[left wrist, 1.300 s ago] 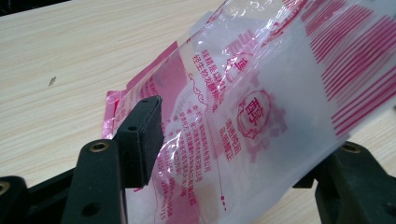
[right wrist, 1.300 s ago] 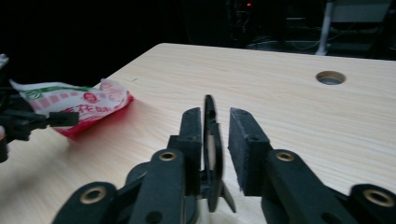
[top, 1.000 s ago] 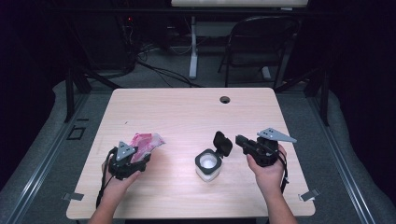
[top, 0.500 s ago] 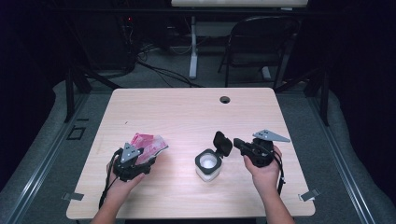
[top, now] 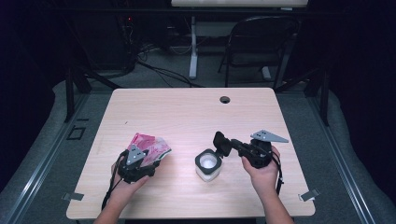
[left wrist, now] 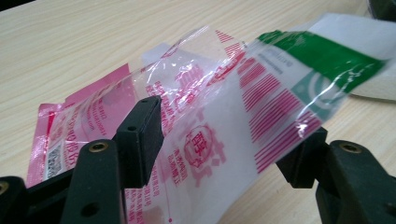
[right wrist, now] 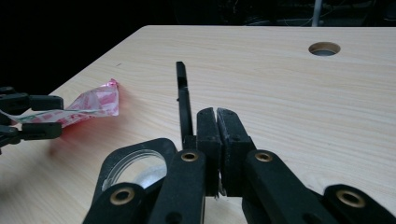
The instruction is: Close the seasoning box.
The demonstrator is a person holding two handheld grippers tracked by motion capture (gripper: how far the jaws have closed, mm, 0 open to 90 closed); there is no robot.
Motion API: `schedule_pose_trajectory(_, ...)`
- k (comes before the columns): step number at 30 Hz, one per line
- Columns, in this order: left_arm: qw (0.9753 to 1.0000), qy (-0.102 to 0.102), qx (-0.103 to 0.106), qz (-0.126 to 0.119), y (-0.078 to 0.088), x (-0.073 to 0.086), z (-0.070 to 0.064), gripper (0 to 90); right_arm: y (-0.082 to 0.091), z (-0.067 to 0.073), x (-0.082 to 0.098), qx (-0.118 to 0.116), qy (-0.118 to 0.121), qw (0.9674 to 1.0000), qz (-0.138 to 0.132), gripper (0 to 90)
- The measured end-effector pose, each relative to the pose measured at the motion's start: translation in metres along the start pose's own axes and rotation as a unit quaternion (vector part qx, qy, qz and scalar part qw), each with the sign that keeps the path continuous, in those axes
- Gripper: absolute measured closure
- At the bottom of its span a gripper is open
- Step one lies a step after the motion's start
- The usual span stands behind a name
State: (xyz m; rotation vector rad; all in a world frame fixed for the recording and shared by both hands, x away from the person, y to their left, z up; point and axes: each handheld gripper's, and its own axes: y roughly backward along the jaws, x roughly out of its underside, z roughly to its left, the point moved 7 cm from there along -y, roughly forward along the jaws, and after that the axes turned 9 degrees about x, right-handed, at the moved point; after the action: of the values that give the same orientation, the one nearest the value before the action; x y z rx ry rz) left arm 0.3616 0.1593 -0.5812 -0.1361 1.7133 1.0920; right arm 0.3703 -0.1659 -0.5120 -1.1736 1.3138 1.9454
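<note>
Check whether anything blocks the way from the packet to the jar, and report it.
Nothing visible does. The packet is in the left gripper, and only bare table lies between it and the jar. The jar's lid stands open on the side by the right gripper, so the mouth is uncovered.

The right gripper (right wrist: 217, 122) has its two black jaws pressed together with no visible gap, just beside the hinge of a thin black lid (right wrist: 183, 98) that stands upright on edge. Below and left of the jaws lies the round black rim of a jar (right wrist: 135, 161), open, with a pale interior. At far left the other gripper (right wrist: 28, 116) holds a pink and white packet (right wrist: 93, 106) above the light wooden table (right wrist: 289, 93), which has a round hole (right wrist: 324, 48) near its far edge.
</note>
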Motion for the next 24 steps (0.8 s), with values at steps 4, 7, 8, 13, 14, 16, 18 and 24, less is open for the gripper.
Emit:
schedule_pose_trajectory(4, 1.0, -0.005, 0.004, 0.004, -0.002, 0.0, -0.004, 39.5, 0.0, 0.002, 0.0, -0.001, 0.002, 1.0, 0.0, 88.4)
schedule_pose_trajectory(7, 0.9999, -0.009, 0.005, 0.004, -0.003, 0.0, -0.006, 39.5, 0.0, 0.003, 0.0, -0.001, 0.003, 1.0, -0.002, 88.4)
schedule_pose_trajectory(8, 0.9999, -0.01, 0.005, 0.005, -0.003, 0.0, -0.007, 39.5, 0.001, 0.003, -0.001, -0.003, 0.003, 1.0, -0.003, 88.4)
schedule_pose_trajectory(13, 0.9999, -0.011, 0.007, 0.005, -0.004, 0.0, -0.008, 39.5, 0.002, 0.007, -0.001, -0.005, 0.009, 0.9999, -0.002, 88.2)
schedule_pose_trajectory(14, 0.9999, -0.013, 0.007, 0.006, -0.004, 0.0, -0.009, 39.5, 0.002, 0.008, -0.001, -0.008, 0.009, 0.9999, -0.003, 88.1)
schedule_pose_trajectory(16, 0.9998, -0.013, 0.008, 0.008, -0.005, 0.0, -0.01, 39.5, 0.003, 0.01, -0.002, -0.011, 0.011, 0.9999, -0.004, 87.9)
schedule_pose_trajectory(18, 0.9997, -0.018, 0.009, 0.01, -0.006, 0.0, -0.012, 39.5, 0.003, 0.013, -0.001, -0.013, 0.012, 0.9998, -0.003, 87.9)
schedule_pose_trajectory(24, 0.9996, -0.023, 0.013, 0.01, -0.008, -0.001, -0.016, 39.5, 0.002, 0.02, 0.0, -0.021, 0.022, 0.9995, -0.002, 87.3)
